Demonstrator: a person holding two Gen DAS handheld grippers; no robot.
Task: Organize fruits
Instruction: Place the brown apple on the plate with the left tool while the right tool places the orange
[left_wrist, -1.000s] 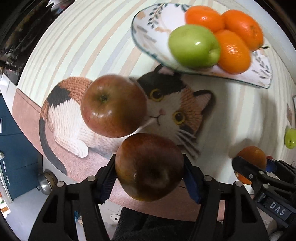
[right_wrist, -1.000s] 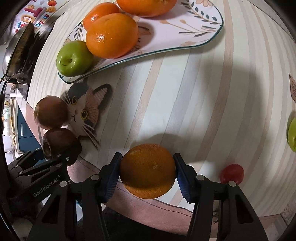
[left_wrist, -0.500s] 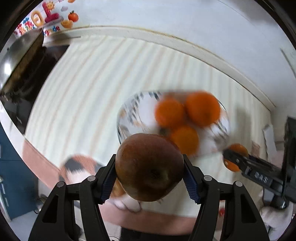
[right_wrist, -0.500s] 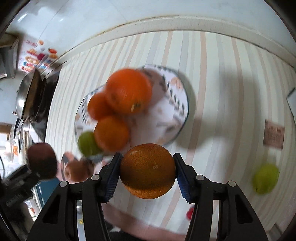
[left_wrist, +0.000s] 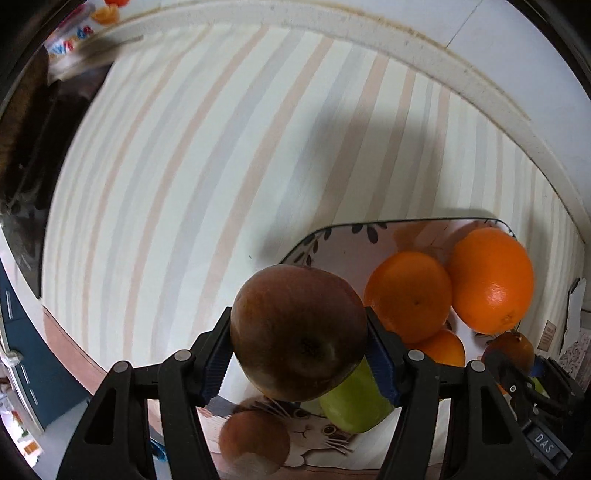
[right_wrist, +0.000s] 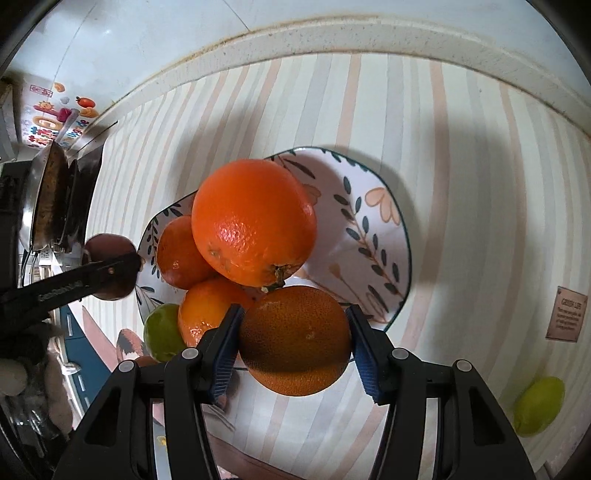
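Observation:
My left gripper (left_wrist: 299, 354) is shut on a dark red apple (left_wrist: 299, 332), held above the near left edge of the leaf-patterned plate (left_wrist: 343, 247). My right gripper (right_wrist: 295, 345) is shut on an orange (right_wrist: 295, 339), held above the plate's (right_wrist: 373, 229) near edge. The plate carries three oranges (right_wrist: 255, 225) and a green apple (right_wrist: 160, 332). A second red apple (left_wrist: 255, 443) lies on the cat mat (left_wrist: 321, 439) below my left gripper. The left gripper and its apple (right_wrist: 110, 269) also show at the left of the right wrist view.
A green fruit (right_wrist: 539, 406) lies on the striped tablecloth at the right. A brown card (right_wrist: 567, 314) lies right of the plate. A pan (right_wrist: 48, 199) sits at the far left by the wall. The table's front edge runs below the grippers.
Both grippers have lifted their fruit from the table and moved forward over the plate. The plate's fruit is now close below and in front.

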